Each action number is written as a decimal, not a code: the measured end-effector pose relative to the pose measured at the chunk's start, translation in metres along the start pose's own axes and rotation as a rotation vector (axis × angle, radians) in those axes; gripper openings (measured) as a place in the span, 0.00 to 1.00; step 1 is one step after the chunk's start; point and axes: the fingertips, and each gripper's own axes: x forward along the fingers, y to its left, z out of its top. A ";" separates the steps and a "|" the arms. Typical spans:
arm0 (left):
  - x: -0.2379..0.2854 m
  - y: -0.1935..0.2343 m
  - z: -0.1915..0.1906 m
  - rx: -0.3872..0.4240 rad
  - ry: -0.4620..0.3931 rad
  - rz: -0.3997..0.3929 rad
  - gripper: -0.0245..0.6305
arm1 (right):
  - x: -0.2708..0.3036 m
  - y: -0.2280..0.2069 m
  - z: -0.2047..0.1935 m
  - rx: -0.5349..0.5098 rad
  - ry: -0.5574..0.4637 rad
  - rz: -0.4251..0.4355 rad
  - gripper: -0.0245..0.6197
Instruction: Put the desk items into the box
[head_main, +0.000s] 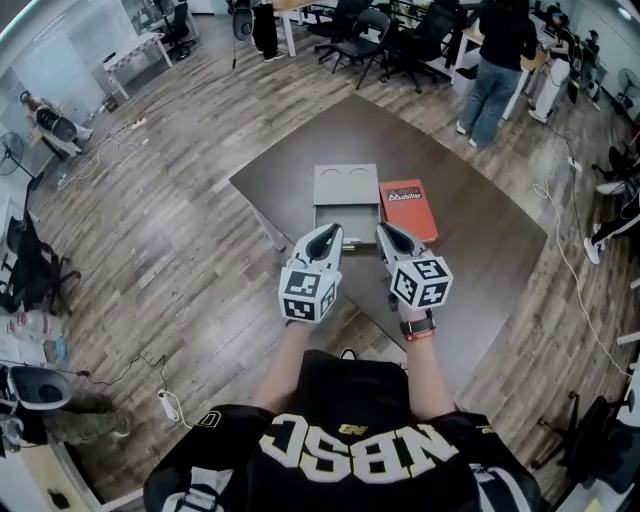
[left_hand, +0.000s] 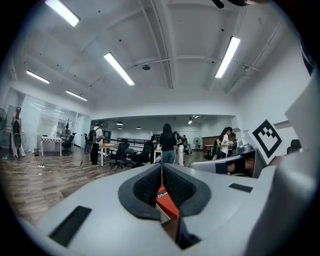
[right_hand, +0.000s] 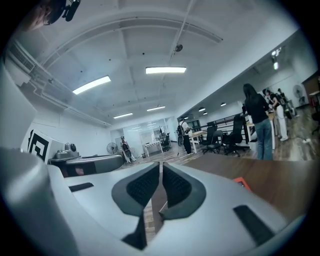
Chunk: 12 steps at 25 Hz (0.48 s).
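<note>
Lengthwise, the red book (head_main: 407, 208) points away beside the box (head_main: 346, 200); left gripper (head_main: 330, 232) closed, right gripper (head_main: 385, 232) barely parted, empty.

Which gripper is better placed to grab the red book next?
Right. The right gripper sits just before the red book, which lies right of the box; the left gripper faces the box and would have to cross over.
</note>
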 end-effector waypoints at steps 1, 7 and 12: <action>0.007 0.001 -0.003 0.001 0.006 -0.006 0.07 | 0.003 -0.005 -0.003 0.008 0.005 -0.004 0.08; 0.056 -0.003 -0.009 -0.005 0.027 -0.114 0.07 | 0.012 -0.039 -0.006 0.027 0.020 -0.077 0.08; 0.111 -0.030 -0.010 0.005 0.036 -0.269 0.07 | 0.007 -0.083 0.001 0.035 0.009 -0.188 0.09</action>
